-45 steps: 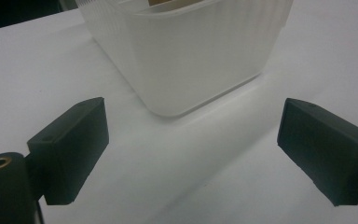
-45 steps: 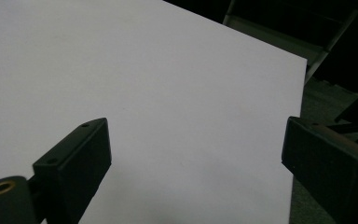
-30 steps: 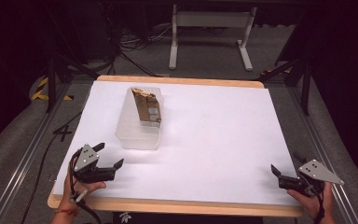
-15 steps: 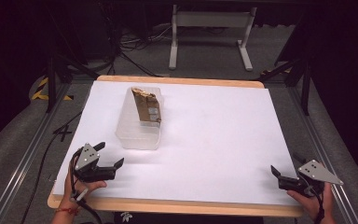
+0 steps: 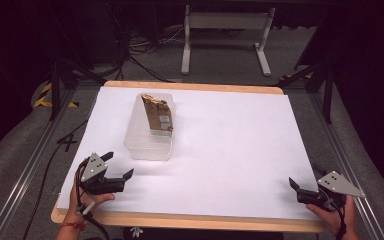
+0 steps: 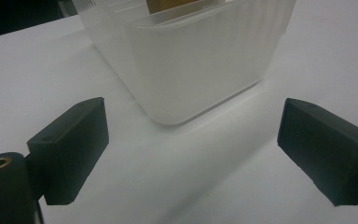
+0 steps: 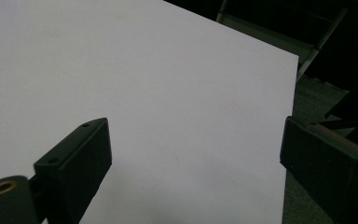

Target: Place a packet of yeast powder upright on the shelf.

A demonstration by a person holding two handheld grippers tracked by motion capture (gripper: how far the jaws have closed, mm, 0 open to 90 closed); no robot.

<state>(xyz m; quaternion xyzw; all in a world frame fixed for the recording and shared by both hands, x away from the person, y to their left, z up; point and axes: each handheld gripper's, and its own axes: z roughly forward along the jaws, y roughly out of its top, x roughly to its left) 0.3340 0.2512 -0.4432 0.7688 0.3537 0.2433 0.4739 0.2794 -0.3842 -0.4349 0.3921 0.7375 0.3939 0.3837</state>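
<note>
So far nothing is in hand: the clear plastic container (image 5: 150, 132) sits left of centre in the high view on the white table top (image 5: 230, 150), with a crumpled brown paper packet (image 5: 158, 114) leaning inside it toward its far end, and neither tool touches it. The left gripper (image 5: 116, 167) hovers at the lower left of that frame, jaws spread wide and empty; in the left gripper view the container's rounded near corner (image 6: 186, 84) rises in the upper middle, just beyond the gap between the jaws, so I judge the reach is about to begin and the grasp is all still to do. The right gripper (image 5: 300, 192) waits at the lower right, also wide open and holding nothing, well apart from the container. Open room is ample: the sheet between the two tools is bare, though the right gripper sits close to the table's right edge (image 7: 292, 93) and the wooden front rim (image 5: 190, 220) runs just beneath both hands.
</note>
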